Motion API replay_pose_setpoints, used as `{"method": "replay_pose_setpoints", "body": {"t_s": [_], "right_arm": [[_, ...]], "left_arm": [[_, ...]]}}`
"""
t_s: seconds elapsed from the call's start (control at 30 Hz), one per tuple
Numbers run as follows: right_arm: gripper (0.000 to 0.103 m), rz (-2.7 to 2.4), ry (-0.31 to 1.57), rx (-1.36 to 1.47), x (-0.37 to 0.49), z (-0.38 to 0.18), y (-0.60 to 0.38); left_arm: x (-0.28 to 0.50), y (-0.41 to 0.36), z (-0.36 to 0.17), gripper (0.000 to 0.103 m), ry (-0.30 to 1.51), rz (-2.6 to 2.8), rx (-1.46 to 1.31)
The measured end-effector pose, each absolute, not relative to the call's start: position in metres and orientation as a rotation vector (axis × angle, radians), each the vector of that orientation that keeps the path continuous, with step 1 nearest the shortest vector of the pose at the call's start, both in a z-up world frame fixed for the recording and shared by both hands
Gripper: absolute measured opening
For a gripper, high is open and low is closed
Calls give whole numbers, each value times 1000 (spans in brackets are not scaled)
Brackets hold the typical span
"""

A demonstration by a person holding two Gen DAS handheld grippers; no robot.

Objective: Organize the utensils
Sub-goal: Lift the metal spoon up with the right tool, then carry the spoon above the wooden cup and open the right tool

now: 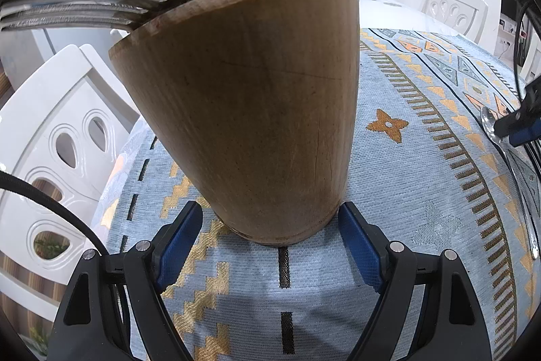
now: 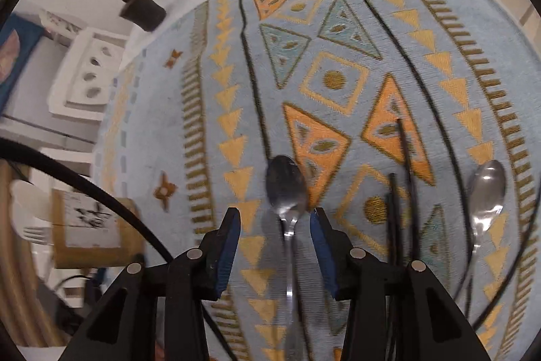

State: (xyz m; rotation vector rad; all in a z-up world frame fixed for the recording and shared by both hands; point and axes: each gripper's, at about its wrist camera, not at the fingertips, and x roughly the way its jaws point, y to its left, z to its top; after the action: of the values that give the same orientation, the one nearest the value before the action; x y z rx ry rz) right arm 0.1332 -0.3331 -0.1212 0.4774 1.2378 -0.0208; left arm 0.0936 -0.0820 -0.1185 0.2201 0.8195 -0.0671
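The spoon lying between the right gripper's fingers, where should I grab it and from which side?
Grip the spoon on its thin handle just behind the bowl, coming straight down from above. It lies flat on the tablecloth with the handle running back between the open fingers of the right gripper, so closing across the narrow handle probably holds better than pinching the wide, rounded bowl.

Left wrist view: I look level, very close to the wooden cup (image 1: 250, 110).
Right wrist view: I look steeply down, close above a spoon (image 2: 286, 192).
Shared: patterned cloth (image 1: 422, 178), same spoon (image 1: 488, 120).
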Motion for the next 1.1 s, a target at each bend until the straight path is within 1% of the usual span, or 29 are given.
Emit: {"method": "replay_pose_setpoints", "body": {"t_s": [0.07, 0.13, 0.2, 0.3, 0.37, 0.43, 0.53, 0.57, 0.63, 0.67, 0.7, 1.1], "right_arm": [[41, -62, 1248, 410, 135, -126, -327], [38, -96, 1242, 380, 137, -130, -323], [35, -134, 1198, 323, 139, -131, -317], [33, -183, 1157, 225, 144, -132, -302], [29, -193, 1153, 140, 149, -130, -292], [29, -186, 1157, 100, 153, -129, -285], [28, -140, 1155, 135, 155, -124, -285], [28, -112, 1149, 173, 153, -122, -288], [27, -58, 1124, 260, 148, -118, -293], [16, -48, 1125, 280, 147, -118, -295], [3, -33, 1143, 299, 149, -120, -295], [3, 29, 1192, 307, 157, -120, -285]], "left_arm": [[93, -83, -118, 82, 820, -67, 219], [93, -83, -118, 82, 820, -67, 219], [93, -83, -118, 82, 820, -68, 219], [93, -83, -118, 82, 820, -67, 219], [93, -84, -118, 82, 820, -67, 219], [93, -84, -118, 83, 820, -67, 219], [93, -84, -118, 84, 820, -66, 219], [93, -84, -118, 86, 820, -65, 220], [93, -83, -118, 87, 819, -65, 220], [94, -82, -118, 87, 819, -66, 220], [94, -82, -118, 87, 819, -66, 220], [94, -82, -118, 87, 819, -65, 220]]}}
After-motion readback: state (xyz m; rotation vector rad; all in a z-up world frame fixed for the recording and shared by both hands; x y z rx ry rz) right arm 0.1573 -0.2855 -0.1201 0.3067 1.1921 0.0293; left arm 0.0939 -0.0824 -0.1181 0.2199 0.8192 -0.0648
